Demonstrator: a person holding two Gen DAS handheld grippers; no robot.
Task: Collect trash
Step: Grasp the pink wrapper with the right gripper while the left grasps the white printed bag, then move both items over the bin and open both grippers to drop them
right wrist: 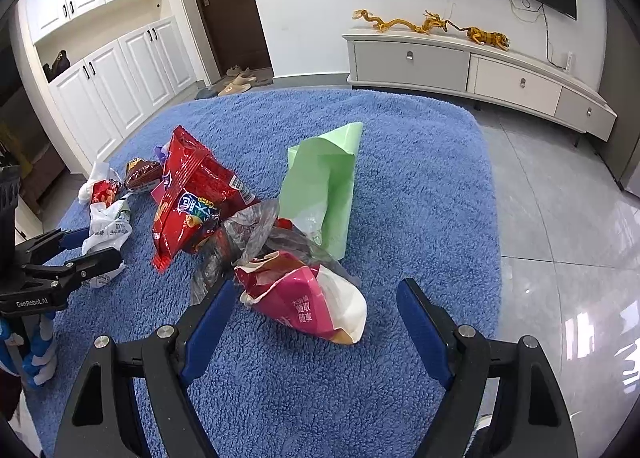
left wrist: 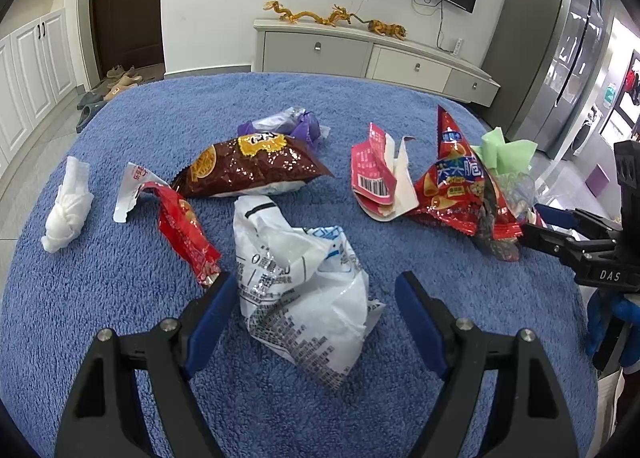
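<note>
Trash lies on a blue fleece cloth (left wrist: 120, 278). My left gripper (left wrist: 316, 290) is open, its jaws on either side of a crumpled white printed wrapper (left wrist: 304, 282). Around it lie a thin red wrapper (left wrist: 184, 230), a brown snack bag (left wrist: 252, 166), a purple wrapper (left wrist: 292, 124), a white tissue wad (left wrist: 66, 210), a pink packet (left wrist: 374, 174) and a red chip bag (left wrist: 460, 186). My right gripper (right wrist: 316, 294) is open around a torn pink-and-white packet (right wrist: 308, 298). A green bag (right wrist: 324, 186) and clear grey plastic (right wrist: 248, 234) lie just beyond it.
The cloth (right wrist: 420, 198) ends at its right edge over grey floor tiles (right wrist: 560, 238). A TV cabinet (left wrist: 372, 58) with golden dragon figures stands at the back wall. White cupboards (right wrist: 112, 70) and slippers (right wrist: 236, 84) are at the left.
</note>
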